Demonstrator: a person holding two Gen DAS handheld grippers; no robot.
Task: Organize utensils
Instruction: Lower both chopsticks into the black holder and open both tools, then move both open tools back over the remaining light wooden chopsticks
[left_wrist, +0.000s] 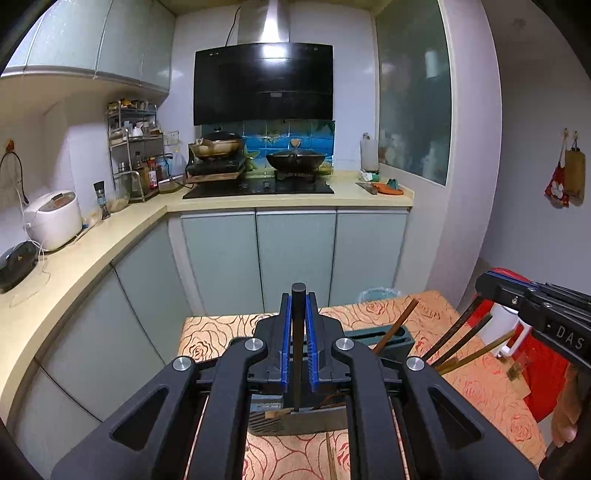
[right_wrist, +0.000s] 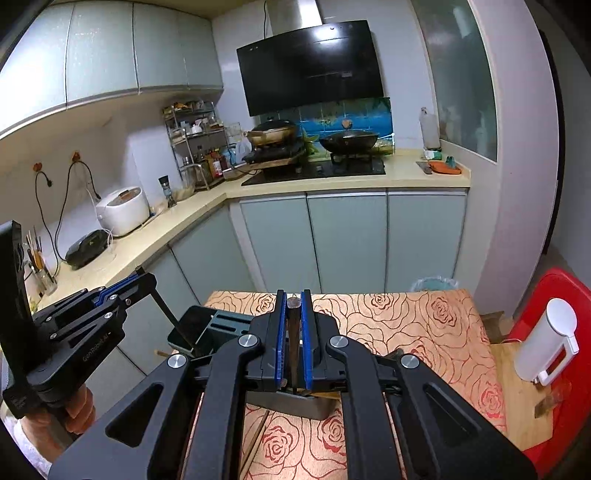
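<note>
Left wrist view: left gripper (left_wrist: 298, 295) clamped a stiff black utensil handle (left_wrist: 297, 332), likely light, mid-shaft above the holder (left_wrist: 399, 338). Right gripper (right_wrist: 294, 293) pinched rigid, thin dark chopsticks (right_wrist: 294, 332) near their tops.

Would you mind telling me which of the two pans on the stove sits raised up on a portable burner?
The tan pan on the left; the black wok rests directly on the hob.

dim indoor light | hood (left_wrist: 263, 85) glare | fisheye-bent edges, dark corners
</note>
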